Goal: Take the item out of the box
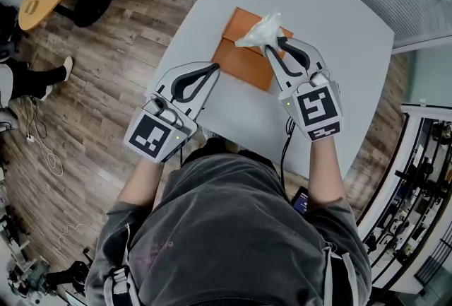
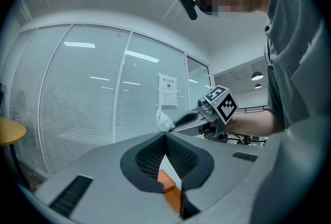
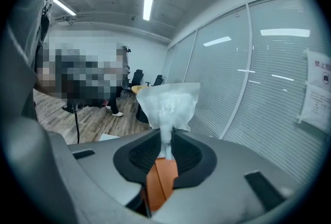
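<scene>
Both arms reach forward from the body, elbows bent, forearms running out over the near edge of the grey tabletop (image 1: 332, 8). The right gripper (image 1: 272, 49) sits at the end of the right forearm (image 1: 323, 170), its marker cube facing up at the head camera and its nose tipped a little downward over the orange box (image 1: 244, 61). It's clenched: the dark pads pinch the neck of a white plastic packet (image 1: 262, 30), and the crinkled body of the packet fans out beyond the tips. The right gripper view shows the same grip from behind, with the packet rising from between the closed pads and the orange box visible through the gap below them.

So the packet is held in the right gripper over the far part of the box. The box itself lies flat on the tabletop.

The left gripper (image 1: 214, 69) is on the near-left side, reaching out from the left forearm (image 1: 145, 181) and pointing roughly level toward the box's left edge. Its tips are pressed together with nothing seen between them. In the left gripper view only a corner of the orange box shows through the opening behind the closed tips. I can't tell whether the tips touch the box's edge.
</scene>
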A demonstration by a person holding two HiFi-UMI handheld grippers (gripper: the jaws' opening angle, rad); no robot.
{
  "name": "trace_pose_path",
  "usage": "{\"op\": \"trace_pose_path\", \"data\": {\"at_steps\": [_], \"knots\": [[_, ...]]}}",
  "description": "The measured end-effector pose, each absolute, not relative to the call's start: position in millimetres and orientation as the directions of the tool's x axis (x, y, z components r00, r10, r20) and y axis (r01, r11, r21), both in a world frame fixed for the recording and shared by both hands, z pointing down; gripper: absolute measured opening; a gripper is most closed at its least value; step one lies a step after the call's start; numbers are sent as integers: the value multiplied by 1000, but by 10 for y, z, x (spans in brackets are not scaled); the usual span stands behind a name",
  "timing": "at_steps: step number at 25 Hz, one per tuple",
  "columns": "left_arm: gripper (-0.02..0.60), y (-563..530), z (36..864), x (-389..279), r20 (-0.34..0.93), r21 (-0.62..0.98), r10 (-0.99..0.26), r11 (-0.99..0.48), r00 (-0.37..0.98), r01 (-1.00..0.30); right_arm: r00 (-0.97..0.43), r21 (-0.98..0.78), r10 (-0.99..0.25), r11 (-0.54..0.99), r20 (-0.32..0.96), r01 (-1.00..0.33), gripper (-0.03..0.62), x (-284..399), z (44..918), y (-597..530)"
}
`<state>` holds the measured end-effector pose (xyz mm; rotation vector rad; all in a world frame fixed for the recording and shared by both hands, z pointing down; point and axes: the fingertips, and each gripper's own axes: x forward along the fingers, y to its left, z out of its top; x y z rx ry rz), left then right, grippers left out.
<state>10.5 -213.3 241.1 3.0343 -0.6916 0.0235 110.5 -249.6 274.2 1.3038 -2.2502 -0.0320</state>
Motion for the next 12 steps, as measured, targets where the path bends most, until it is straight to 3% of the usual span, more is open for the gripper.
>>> {"op": "trace_pose_path", "data": {"at_steps": [12], "knots": [[11, -2184, 2276, 167, 12, 3, -425, -905, 905, -425, -434, 229, -835, 521, 339, -822, 67, 1129, 2411, -2416]]}}
